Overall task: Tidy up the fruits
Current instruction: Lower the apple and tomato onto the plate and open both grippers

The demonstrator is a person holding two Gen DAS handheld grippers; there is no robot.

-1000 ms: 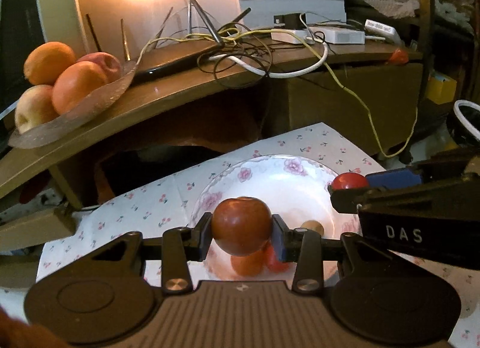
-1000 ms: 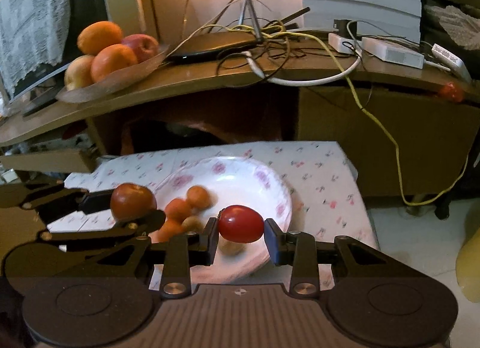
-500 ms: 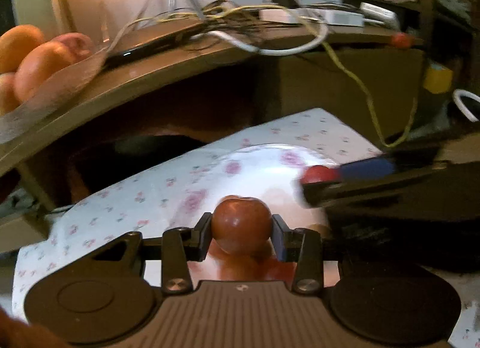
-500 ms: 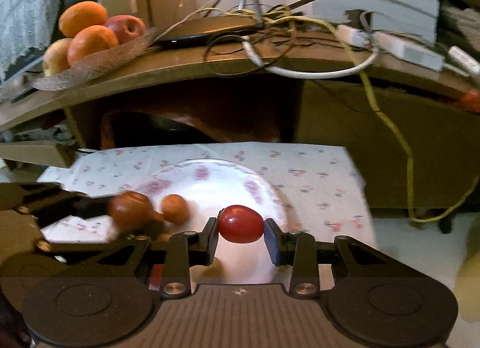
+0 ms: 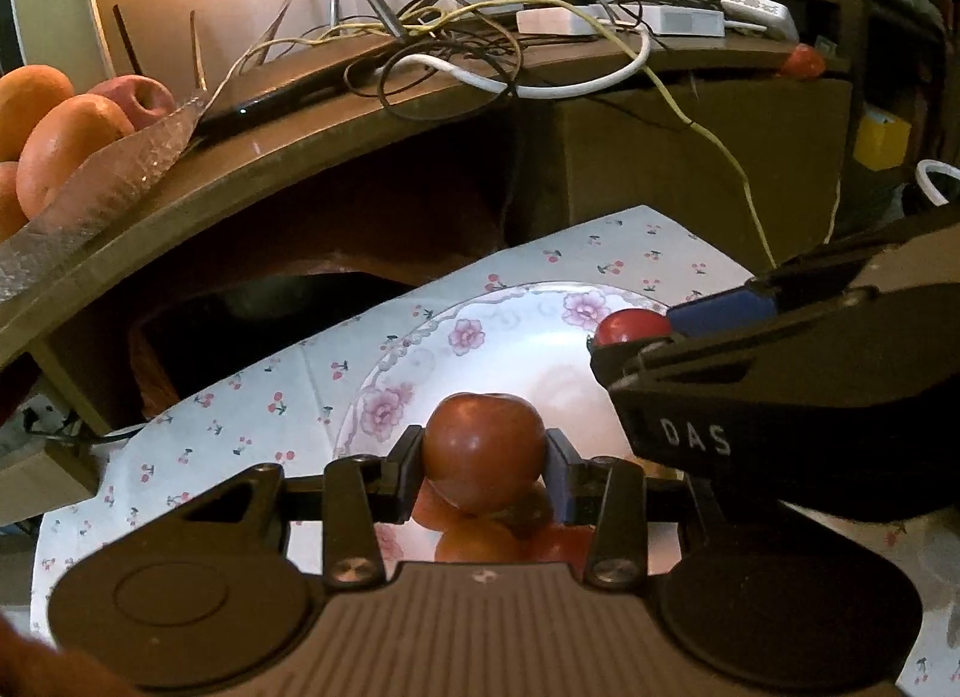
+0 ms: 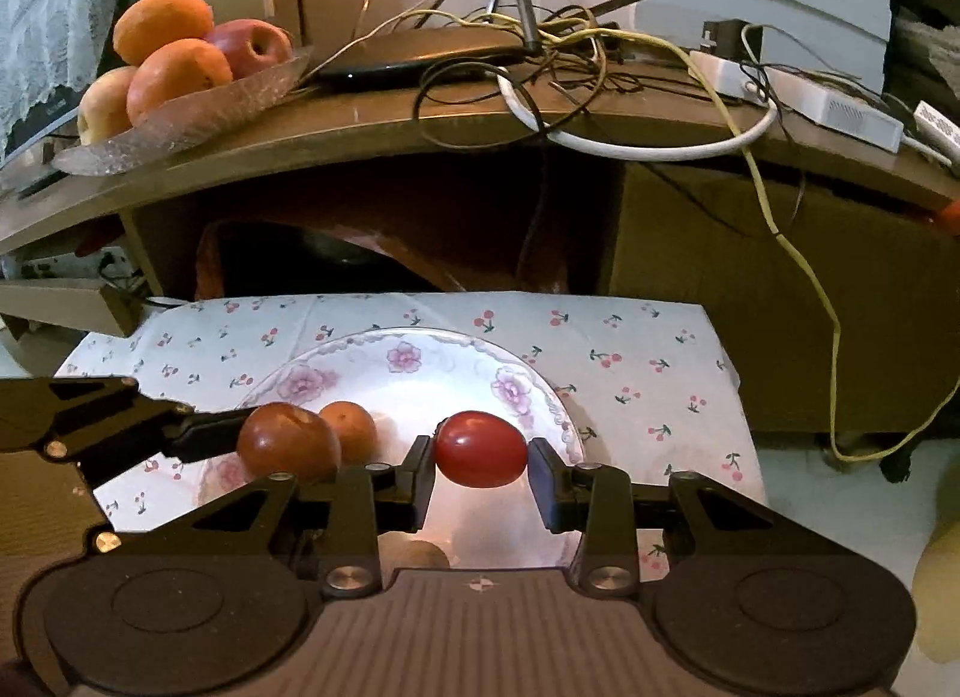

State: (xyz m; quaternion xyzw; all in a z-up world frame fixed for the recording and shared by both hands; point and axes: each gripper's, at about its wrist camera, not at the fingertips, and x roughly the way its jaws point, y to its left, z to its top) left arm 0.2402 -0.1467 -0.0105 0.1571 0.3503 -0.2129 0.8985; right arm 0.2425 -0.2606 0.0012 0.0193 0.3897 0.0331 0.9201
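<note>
My left gripper (image 5: 485, 466) is shut on a brownish-red round fruit (image 5: 483, 454) and holds it above the near part of a white floral plate (image 5: 462, 331). My right gripper (image 6: 481, 472) is shut on a small glossy red tomato (image 6: 481, 448) above the same plate (image 6: 414, 361). The tomato also shows in the left wrist view (image 5: 630, 326), and the brown fruit in the right wrist view (image 6: 287, 448). A small orange fruit (image 6: 351, 430) lies on the plate; more small fruits (image 5: 480, 541) lie under the left gripper, partly hidden.
The plate sits on a cherry-print cloth (image 6: 630, 349). Behind it a wooden shelf (image 6: 420, 126) carries a glass dish (image 6: 198, 114) of oranges and apples, a router and tangled cables (image 6: 540, 54). A yellow cable (image 6: 798, 277) hangs on the right.
Both grippers dipped closer over the plate and came back slightly, each still holding its fruit. The right gripper now sits closer beside the left one.
</note>
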